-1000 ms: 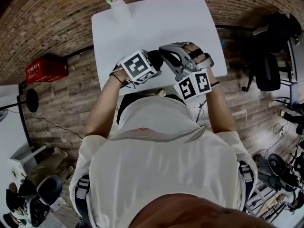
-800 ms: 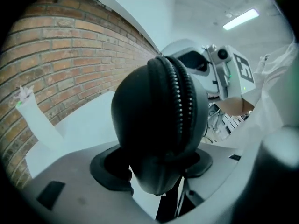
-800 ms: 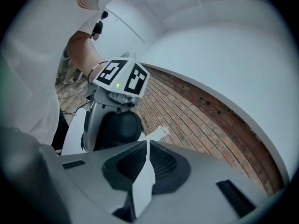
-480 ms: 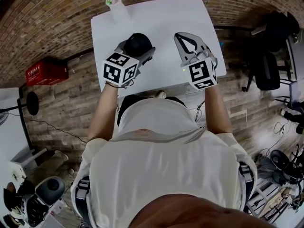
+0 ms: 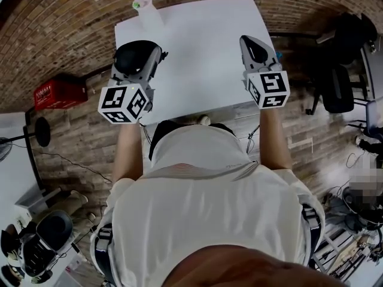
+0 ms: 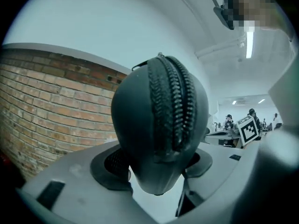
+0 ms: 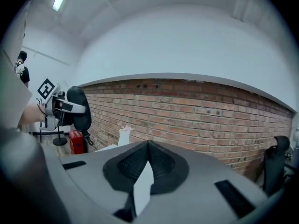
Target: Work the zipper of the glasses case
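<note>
The black oval glasses case (image 5: 133, 54) hangs in the air over the table's left edge, with my left gripper (image 5: 140, 64) shut on it. In the left gripper view the case (image 6: 140, 125) fills the middle, its zipper (image 6: 170, 108) running up the side that faces the camera, and the left gripper (image 6: 156, 169) clamps its lower end. My right gripper (image 5: 248, 42) is over the table's right side, apart from the case. In its own view the right gripper (image 7: 148, 146) is shut with nothing in it, and the case (image 7: 78, 107) shows far left.
The white table (image 5: 197, 46) carries a white vase with a pink flower (image 5: 146, 8) at its far left corner. A red box (image 5: 51, 88) sits on the floor to the left. A black office chair (image 5: 338, 88) stands to the right. A brick wall lies behind.
The two grippers have drawn apart. The left one has carried the case left and up, from the table's front edge. The right one has moved right and rolled, staying empty.
</note>
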